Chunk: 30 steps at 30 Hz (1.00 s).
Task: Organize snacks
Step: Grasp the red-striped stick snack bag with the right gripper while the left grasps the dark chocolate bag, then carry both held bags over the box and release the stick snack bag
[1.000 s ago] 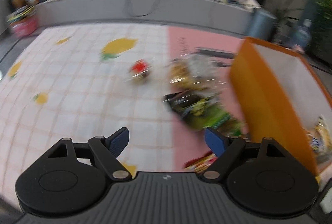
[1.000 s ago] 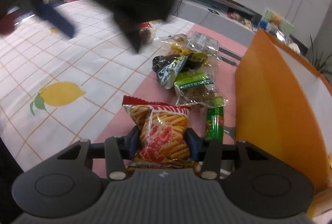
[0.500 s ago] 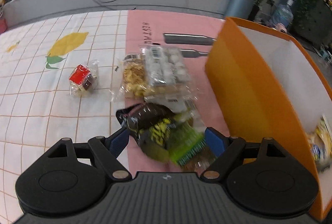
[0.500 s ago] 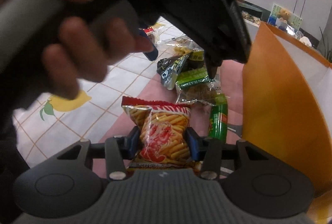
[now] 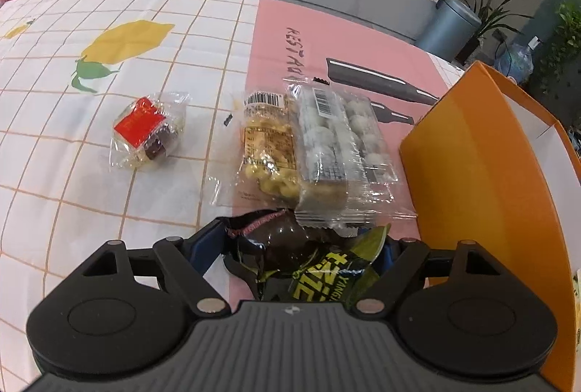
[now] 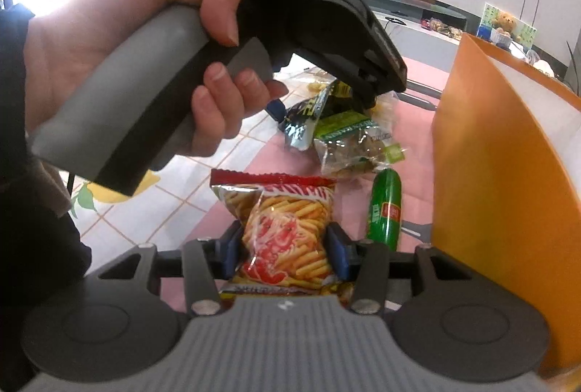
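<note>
left wrist view: down over the snack pile now, where a second ago only blurred table cloth and scattered packs lay ahead. left claw (image 5: 303,248) wide apart but closing, with the dark bag (image 5: 290,246) with yellow-green print lying between the fingers, pads apparently not yet pressing it. just beyond the dark bag, touching it, the clear pack of white balls (image 5: 337,145); beside that the pale puff pack (image 5: 267,152); farther left of the dark bag, apart on the white squares, the small red-label cake (image 5: 145,134). right of the dark bag, the orange box (image 5: 472,174) wall close by. looks like the pick of this bag is about to begin.

right wrist view: little changed. right claw (image 6: 283,248) clamped on the red chip bag (image 6: 287,232), sides pinched in by both pads. right of the chip bag, the green tube (image 6: 385,210) on pink cloth, then the orange box. above the chip bag, a hand (image 6: 127,40) on the left tool's grip, now lowered onto the dark bag. chip bag likely bound for the box.
</note>
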Each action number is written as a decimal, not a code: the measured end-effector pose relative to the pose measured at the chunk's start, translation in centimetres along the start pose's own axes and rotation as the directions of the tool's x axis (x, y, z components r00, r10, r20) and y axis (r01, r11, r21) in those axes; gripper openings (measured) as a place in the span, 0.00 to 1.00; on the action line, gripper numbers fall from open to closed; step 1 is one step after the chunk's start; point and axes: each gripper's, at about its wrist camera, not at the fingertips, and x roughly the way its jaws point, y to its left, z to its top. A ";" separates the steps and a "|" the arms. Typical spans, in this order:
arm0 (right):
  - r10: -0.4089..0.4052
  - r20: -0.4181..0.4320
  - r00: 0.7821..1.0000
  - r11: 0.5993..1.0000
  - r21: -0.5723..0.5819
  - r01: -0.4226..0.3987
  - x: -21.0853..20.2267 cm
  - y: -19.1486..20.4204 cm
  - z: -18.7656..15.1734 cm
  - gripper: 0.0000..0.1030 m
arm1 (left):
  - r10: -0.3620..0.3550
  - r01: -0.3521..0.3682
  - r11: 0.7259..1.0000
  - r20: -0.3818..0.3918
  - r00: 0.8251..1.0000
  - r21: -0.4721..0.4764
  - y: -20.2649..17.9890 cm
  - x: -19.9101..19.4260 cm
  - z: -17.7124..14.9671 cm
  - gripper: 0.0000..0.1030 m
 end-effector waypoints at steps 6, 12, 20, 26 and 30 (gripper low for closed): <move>-0.003 -0.001 1.000 1.000 -0.003 0.003 0.0 0.1 0.0 0.47 | 0.020 -0.020 1.000 0.008 1.000 -0.008 -0.1 -0.1 0.2 0.82; -0.010 -0.004 1.000 1.000 -0.006 0.010 -0.3 0.5 -0.1 0.47 | 0.025 -0.025 0.999 0.007 1.000 -0.028 0.5 -0.8 -0.1 0.72; -0.018 -0.007 1.000 1.000 -0.013 0.018 0.4 0.1 0.5 0.43 | 0.020 -0.020 0.998 0.005 1.000 -0.066 1.4 -3.0 -1.3 0.68; 0.008 -0.002 1.000 0.999 0.033 -0.008 -0.4 0.0 0.6 0.41 | 0.000 0.007 0.992 0.053 0.999 -0.123 2.7 -6.6 -2.7 0.66; 0.001 0.030 1.000 1.000 -0.001 -0.001 -1.2 0.5 0.8 0.40 | 0.016 -0.002 0.989 0.088 0.996 -0.150 3.3 -8.5 -3.2 0.66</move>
